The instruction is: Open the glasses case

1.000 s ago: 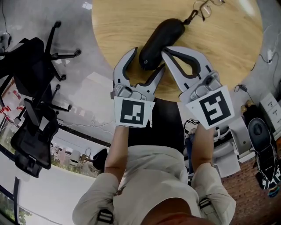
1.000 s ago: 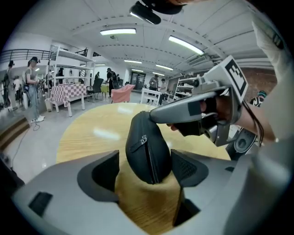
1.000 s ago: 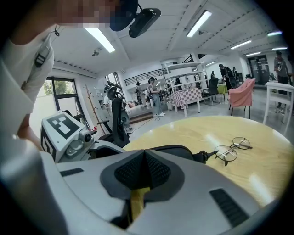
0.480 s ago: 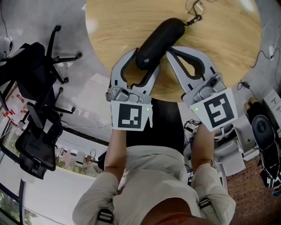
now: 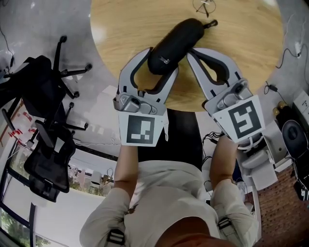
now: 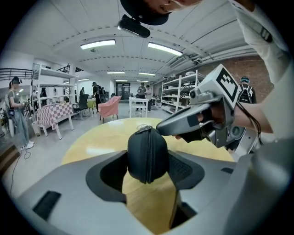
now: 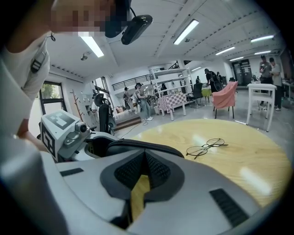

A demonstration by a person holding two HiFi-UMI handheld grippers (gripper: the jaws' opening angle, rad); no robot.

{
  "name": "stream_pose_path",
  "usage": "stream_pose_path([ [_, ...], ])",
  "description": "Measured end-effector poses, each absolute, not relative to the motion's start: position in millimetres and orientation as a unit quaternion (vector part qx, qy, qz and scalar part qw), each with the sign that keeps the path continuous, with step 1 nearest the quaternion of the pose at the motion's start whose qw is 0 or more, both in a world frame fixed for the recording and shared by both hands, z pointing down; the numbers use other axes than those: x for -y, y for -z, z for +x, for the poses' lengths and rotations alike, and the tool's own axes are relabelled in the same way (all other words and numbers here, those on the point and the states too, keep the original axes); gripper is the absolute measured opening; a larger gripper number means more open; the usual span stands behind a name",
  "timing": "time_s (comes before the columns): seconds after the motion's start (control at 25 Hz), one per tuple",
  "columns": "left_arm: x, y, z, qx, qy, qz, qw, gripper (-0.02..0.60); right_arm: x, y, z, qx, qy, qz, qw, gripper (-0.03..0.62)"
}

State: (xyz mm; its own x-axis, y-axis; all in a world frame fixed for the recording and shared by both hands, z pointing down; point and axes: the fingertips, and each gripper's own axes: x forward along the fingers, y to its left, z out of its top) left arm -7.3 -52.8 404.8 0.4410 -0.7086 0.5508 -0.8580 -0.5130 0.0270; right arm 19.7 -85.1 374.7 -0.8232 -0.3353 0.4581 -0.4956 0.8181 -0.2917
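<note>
A black zipped glasses case [image 5: 176, 41] lies slantwise over the near part of the round wooden table [image 5: 241, 58]. My left gripper [image 5: 161, 61] is shut on its near end; its jaws have just been closing with the case between them. In the left gripper view the case [image 6: 147, 153] sits between both pads, its underside off the tabletop. My right gripper [image 5: 189, 52] is shut on nothing, its tip beside the case's right flank. The right gripper view shows the case [image 7: 138, 146] just beyond the shut jaws [image 7: 146, 155]. Wire-rimmed glasses [image 5: 205, 6] lie further back on the table.
Black office chairs [image 5: 38, 96] stand on the floor to the left of the table. Cables and equipment [image 5: 289, 130] lie on the floor at the right. People, shelving and a pink chair [image 7: 225, 101] stand far off across the room.
The left jaws have closed on the case's near end and it has risen slightly off the table. Both grippers have shifted a little further onto the table; the right stays shut.
</note>
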Motion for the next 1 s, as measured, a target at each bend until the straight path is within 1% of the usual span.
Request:
stream_pose_path([
  [0.24, 56, -398, -6, 0.458, -0.248, 0.842, 0.142, 0.273, 86, -358, 17, 0.933, -0.183, 0.240, 0.197, 0.021],
  [0.4, 56, -397, -4, 0.451, -0.261, 0.844, 0.128, 0.273, 75, -343, 6, 0.941, -0.176, 0.213, 0.197, 0.029],
  [0.48, 57, -397, -3, 0.447, -0.265, 0.846, 0.119, 0.273, 68, -339, 1, 0.944, -0.170, 0.194, 0.206, 0.097],
  [0.56, 57, -397, -1, 0.446, -0.266, 0.847, 0.114, 0.273, 63, -337, -5, 0.946, -0.164, 0.177, 0.217, 0.120],
  [0.8, 56, -399, 4, 0.449, -0.265, 0.847, 0.101, 0.272, 53, -351, -12, 0.939, -0.142, 0.130, 0.285, 0.127],
  [1.0, 57, -396, 1, 0.449, -0.254, 0.850, 0.104, 0.272, 56, -347, -13, 0.938, -0.132, 0.148, 0.285, 0.118],
])
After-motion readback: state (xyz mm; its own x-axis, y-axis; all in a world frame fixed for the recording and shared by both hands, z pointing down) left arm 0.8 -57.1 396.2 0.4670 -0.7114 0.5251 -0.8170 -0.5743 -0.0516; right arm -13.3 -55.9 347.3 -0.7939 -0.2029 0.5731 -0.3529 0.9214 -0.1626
